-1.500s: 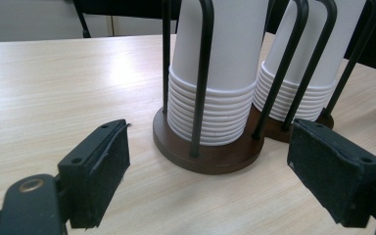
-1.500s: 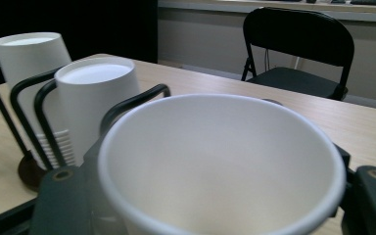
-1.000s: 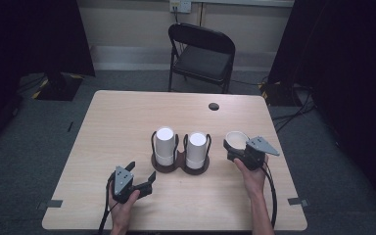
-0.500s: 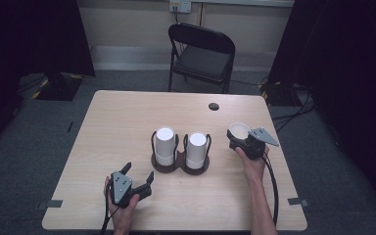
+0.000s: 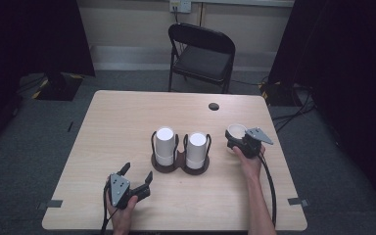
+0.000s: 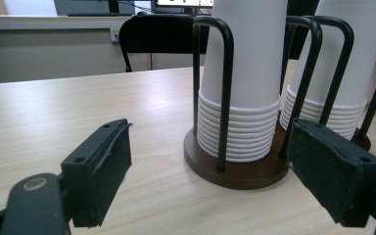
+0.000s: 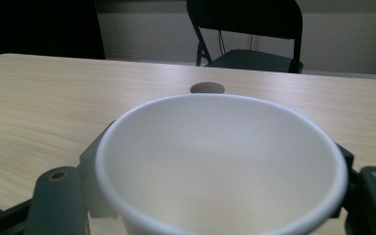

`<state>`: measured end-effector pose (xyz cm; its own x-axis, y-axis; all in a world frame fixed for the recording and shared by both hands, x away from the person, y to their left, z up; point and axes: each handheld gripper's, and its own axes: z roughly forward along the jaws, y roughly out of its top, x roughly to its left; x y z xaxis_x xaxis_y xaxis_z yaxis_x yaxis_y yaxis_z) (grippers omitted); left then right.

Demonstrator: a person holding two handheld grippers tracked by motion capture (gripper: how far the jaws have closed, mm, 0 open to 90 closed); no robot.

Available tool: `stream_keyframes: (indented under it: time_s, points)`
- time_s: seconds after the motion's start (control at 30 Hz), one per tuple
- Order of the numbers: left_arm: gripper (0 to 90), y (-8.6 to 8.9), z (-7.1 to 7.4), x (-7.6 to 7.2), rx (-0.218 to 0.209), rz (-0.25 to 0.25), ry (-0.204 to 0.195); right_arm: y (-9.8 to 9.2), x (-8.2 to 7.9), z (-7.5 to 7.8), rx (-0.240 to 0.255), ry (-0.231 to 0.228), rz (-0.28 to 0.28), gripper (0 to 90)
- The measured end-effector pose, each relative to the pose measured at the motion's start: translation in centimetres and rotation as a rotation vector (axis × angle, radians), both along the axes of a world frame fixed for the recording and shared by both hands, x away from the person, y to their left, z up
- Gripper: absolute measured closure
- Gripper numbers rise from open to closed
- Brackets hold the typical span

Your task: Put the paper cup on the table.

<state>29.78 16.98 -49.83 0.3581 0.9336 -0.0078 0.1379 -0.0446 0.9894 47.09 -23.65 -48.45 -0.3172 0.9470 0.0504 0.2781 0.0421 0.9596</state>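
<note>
Two stacks of white paper cups, one on the left (image 5: 165, 145) and one on the right (image 5: 196, 149), stand upside down in a dark double holder (image 5: 180, 165) with wire hoops at mid-table. My right gripper (image 5: 237, 136) is shut on a single white paper cup (image 5: 236, 130), held upright to the right of the holder; its open mouth (image 7: 220, 156) faces the right gripper view. My left gripper (image 5: 136, 177) rests open near the front edge, left of the holder, with the left cup stack (image 6: 245, 73) between and beyond its pads (image 6: 103, 171).
A round cable hole (image 5: 214, 106) sits in the wooden table (image 5: 122, 122) toward the far right. A black folding chair (image 5: 203, 51) stands behind the table. Cables trail from both grippers off the front edge.
My right gripper has carried the single cup away from me and a little to the right, farther from the holder. The left gripper has stayed put near the front edge.
</note>
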Motion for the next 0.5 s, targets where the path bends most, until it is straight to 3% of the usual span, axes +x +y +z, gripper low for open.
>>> stream_keyframes:
  time_s: [0.13, 0.33, 0.5]
  points:
    - [17.4, -0.08, 0.0, -0.04, 0.008, 0.0, -0.001, 0.05, -0.07, -0.17, -0.011, 0.009, 0.002, 25.2]
    - [19.0, -0.01, -0.01, -0.03, 0.003, -0.009, -0.002, -0.09, -0.51, 0.18, -0.025, 0.079, 0.012, 23.9]
    - [19.4, -0.05, 0.0, -0.03, 0.006, -0.007, 0.0, -0.04, -0.8, 0.27, -0.046, 0.1, 0.014, 23.1]
